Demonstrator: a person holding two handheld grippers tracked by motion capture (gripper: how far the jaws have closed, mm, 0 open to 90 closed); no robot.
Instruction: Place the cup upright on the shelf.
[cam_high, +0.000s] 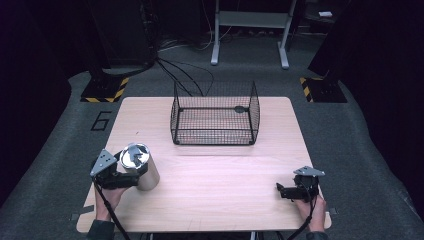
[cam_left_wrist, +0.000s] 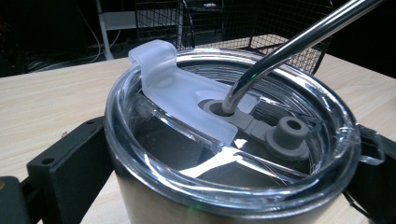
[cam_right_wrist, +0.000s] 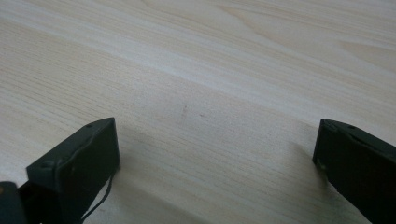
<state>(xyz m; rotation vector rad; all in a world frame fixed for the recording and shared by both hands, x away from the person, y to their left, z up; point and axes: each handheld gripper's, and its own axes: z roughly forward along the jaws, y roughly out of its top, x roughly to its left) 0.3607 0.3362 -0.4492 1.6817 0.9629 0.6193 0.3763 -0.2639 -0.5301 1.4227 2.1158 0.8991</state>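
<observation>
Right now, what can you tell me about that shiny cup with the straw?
The cup is a steel-looking tumbler standing upright near the table's front left corner. A clear lid with a frosted flap and a grey plug covers it, and a metal straw pokes out through a hole. The left hand-held gripper has a jaw on each side of it.
</observation>
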